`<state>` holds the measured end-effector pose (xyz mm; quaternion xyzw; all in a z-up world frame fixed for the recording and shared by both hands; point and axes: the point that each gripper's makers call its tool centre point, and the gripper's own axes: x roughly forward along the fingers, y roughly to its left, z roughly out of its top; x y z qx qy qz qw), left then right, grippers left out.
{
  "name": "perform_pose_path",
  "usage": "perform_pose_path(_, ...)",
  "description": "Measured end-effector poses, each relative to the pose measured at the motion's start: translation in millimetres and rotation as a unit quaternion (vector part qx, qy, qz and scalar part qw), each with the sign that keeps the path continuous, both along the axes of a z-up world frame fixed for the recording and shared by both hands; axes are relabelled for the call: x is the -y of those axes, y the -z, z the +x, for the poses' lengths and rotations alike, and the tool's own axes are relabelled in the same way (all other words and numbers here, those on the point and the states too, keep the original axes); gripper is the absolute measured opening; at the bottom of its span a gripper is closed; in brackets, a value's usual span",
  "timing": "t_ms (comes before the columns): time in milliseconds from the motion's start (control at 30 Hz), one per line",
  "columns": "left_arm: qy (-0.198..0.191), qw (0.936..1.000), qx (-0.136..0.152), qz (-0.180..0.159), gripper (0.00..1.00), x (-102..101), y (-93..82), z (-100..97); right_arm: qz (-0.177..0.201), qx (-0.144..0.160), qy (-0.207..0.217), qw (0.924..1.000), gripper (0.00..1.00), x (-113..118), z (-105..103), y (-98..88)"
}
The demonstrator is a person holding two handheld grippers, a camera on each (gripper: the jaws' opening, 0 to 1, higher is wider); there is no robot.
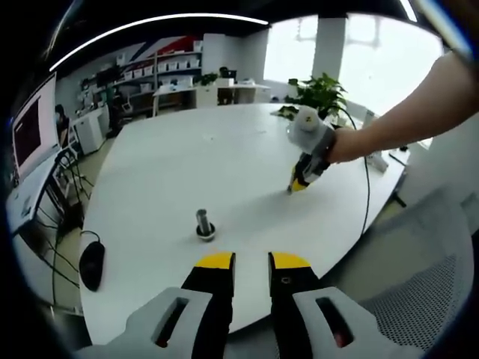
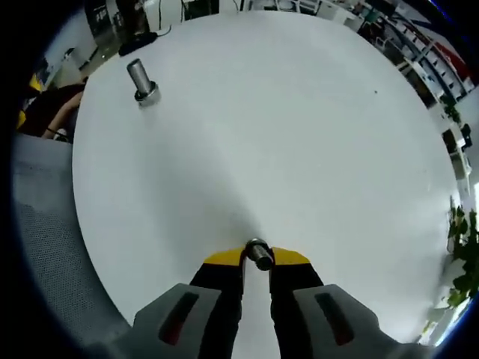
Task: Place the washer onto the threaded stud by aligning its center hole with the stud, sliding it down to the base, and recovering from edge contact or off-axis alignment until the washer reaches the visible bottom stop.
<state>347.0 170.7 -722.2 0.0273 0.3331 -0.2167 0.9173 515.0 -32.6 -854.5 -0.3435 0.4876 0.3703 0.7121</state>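
A short threaded stud [image 1: 204,223] stands upright on its dark base on the white round table [image 1: 187,149], just ahead of my left gripper [image 1: 252,262], which is open with nothing between its yellow-tipped jaws. Further right, a person's arm holds my right gripper [image 1: 293,187] tip-down at the tabletop. In the right gripper view, my right gripper [image 2: 257,258] is shut on a small metal washer [image 2: 258,253] held at its tips, low over the table [image 2: 299,134]. The stud [image 2: 141,81] stands far off at the upper left of that view.
A black mouse [image 1: 91,263] lies near the table's left edge. A potted plant [image 1: 322,93] and a black cable [image 1: 367,194] sit at the far right side. A grey mesh chair [image 1: 419,299] stands beside the table, and its seat [image 2: 45,247] is also in the right gripper view.
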Motion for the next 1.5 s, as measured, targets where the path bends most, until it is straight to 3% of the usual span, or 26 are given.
perform_pose_path(267, 0.001, 1.0, -0.001, 0.002, 0.15, 0, 0.7, -0.5, -0.002, -0.011, -0.001, 0.9999, 0.14, 2, -1, 0.0)
perform_pose_path(400, -0.004, 1.0, 0.006, -0.006, 0.15, 0, -3.0, 0.6, 0.007, 0.006, 0.019, 0.9998, 0.17, 5, -2, -8.0)
perform_pose_path(567, -0.002, 1.0, 0.004, -0.004, 0.15, 0, -1.9, -0.3, 0.018, 0.011, 0.001, 0.9998, 0.19, 4, -13, -16.8)
perform_pose_path(733, 0.0, 1.0, 0.006, 0.0, 0.15, 0, -2.1, -0.6, 0.05, 0.013, 0.019, 0.9985, 0.22, 3, -29, -32.1)
perform_pose_path(933, -0.003, 0.9999, 0.01, -0.008, 0.16, 1, -4.8, 0.7, 0.099, 0.039, 0.026, 0.994, 0.23, 4, -45, -55.7)
perform_pose_path(1033, -0.001, 0.9999, 0.014, -0.008, 0.16, 1, -6.2, 0.4, 0.161, 0.048, 0.03, 0.9853, 0.23, -2, -58, -69.7)
perform_pose_path(1267, -0.004, 0.999, 0.039, -0.022, 0.17, 2, -18.1, 2.7, 0.199, 0.077, 0.046, 0.9759, 0.24, 11, -85, -98.1)
perform_pose_path(1400, -0.016, 0.9981, 0.052, -0.03, 0.18, -1, -24.4, 4.5, 0.213, 0.099, 0.021, 0.9718, 0.25, 16, -100, -122.0)
perform_pose_path(1500, -0.025, 0.997, 0.059, -0.043, 0.21, -3, -28.7, 7.4, 0.266, 0.122, 0.039, 0.9555, 0.26, 18, -103, -148.1)
